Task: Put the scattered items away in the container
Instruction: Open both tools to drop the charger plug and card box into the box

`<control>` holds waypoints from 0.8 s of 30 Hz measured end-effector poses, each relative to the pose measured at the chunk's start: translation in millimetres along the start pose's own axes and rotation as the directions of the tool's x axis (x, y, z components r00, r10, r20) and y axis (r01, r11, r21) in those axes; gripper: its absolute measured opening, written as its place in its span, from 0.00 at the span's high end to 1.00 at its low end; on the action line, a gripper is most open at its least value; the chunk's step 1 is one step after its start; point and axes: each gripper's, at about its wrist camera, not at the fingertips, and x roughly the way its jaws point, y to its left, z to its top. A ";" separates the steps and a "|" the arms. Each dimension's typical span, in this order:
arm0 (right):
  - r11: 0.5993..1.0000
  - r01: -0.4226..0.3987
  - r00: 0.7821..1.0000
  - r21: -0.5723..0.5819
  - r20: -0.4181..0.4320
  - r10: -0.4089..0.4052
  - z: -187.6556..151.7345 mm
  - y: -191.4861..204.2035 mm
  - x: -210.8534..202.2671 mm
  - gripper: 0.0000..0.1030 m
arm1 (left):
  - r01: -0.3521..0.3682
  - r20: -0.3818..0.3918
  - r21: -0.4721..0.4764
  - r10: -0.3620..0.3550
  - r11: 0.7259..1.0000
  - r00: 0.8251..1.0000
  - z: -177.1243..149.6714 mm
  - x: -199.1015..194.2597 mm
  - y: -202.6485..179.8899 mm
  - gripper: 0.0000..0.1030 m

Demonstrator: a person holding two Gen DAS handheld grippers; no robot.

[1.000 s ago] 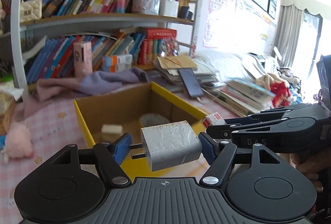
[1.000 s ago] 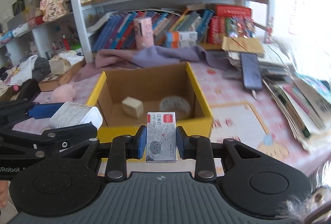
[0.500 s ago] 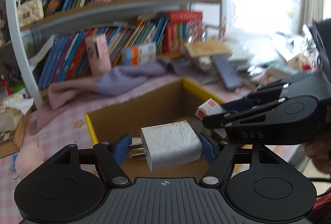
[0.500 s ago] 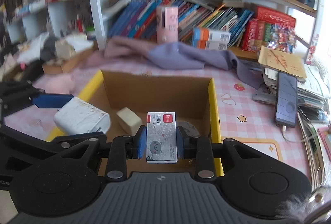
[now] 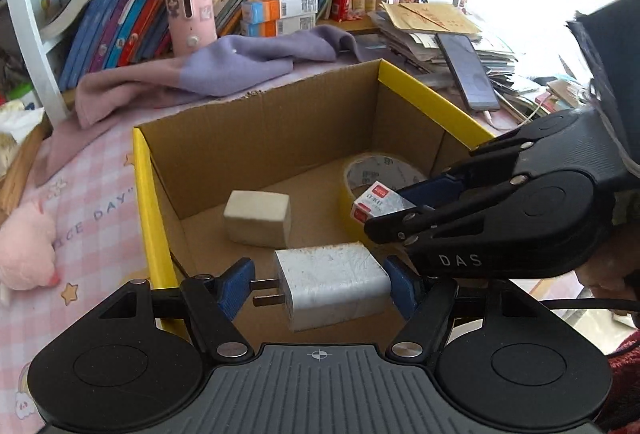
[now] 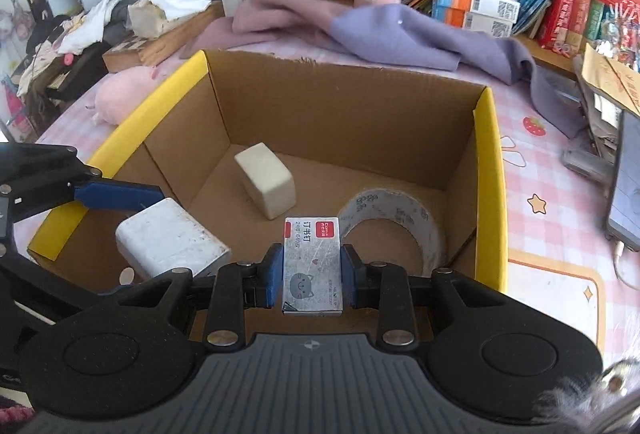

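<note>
Both grippers hang over the open cardboard box (image 6: 490, 169), yellow-edged, mid-frame in both views. Left gripper (image 5: 320, 284): fingers closed part-way on a white wall charger (image 5: 334, 284), which sits at lower centre of the left view; one blue pad lies flat on its back face, the other meets the tips of the two prongs. Judgement: a dense, rigid block with a smooth and somewhat scuffed shell; a hold on prong tips is narrow and could pivot, so the broad flat sides would be the safer place to take it. Right gripper (image 6: 311, 270): fingers closed on the long sides of a small staple box (image 6: 312, 266), lower centre of the right view, printed face up. Judgement: light, thin card, stiff enough but it would crush under a hard squeeze; the hold across the narrow width looks sound. Already on the box floor: a cream eraser-like block (image 6: 266, 183) left of centre, and a roll of clear tape (image 6: 394, 224) lying toward the right wall. Both held items appear to be above the box's interior, near its front edge; short drops should harm neither, though the charger would land with more weight. A pink checked cloth (image 6: 552, 177) covers the table around the box.
</note>
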 end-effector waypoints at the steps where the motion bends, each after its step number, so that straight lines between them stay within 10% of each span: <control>1: 1.000 -0.003 1.000 0.002 -0.001 0.003 1.0 -1.0 1.0 0.72 | -0.001 0.000 0.000 0.001 1.000 1.000 0.6 1.0 -0.2 0.30; 24: 0.991 -0.019 0.965 0.133 0.263 -0.017 -2.4 -3.1 -63.5 0.36 | -0.103 0.200 -0.228 0.150 0.968 0.968 -9.4 -71.4 11.1 0.21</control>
